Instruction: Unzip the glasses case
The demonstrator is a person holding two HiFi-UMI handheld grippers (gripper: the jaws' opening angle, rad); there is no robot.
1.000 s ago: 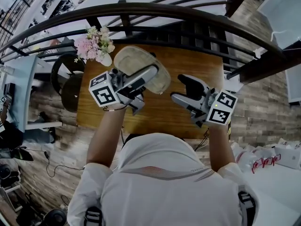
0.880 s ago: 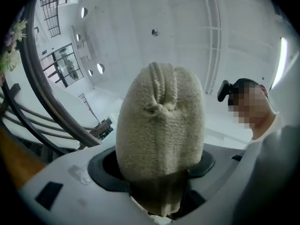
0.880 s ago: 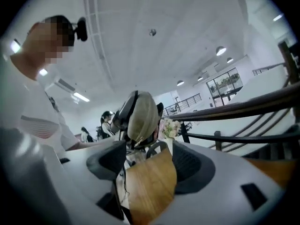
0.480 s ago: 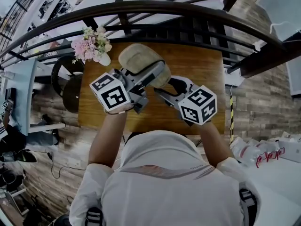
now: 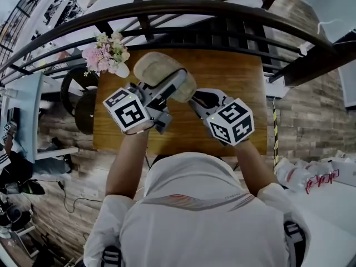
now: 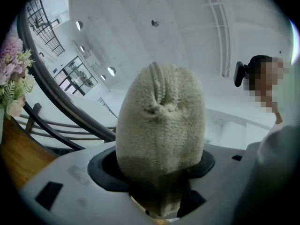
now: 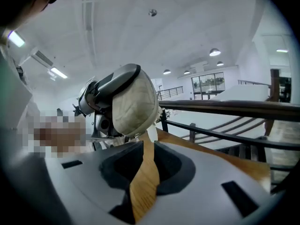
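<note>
The left hand-held gripper [image 5: 177, 88] clamps the glasses case [image 5: 158, 71] above the counter [image 5: 233, 77]. At its 5 o'clock, the right hand-held gripper [image 5: 194, 100] has just been closing to an empty-looking slit. If it misses the zip pull, it could pinch fabric.

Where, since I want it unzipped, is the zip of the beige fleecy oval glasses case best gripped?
Probably the small tab under the glasses case's rounded near end, from the person's right. The left gripper clamps its broad sides, leaving the zipped edge and that end exposed. I can't confirm the tab is the pull.
</note>
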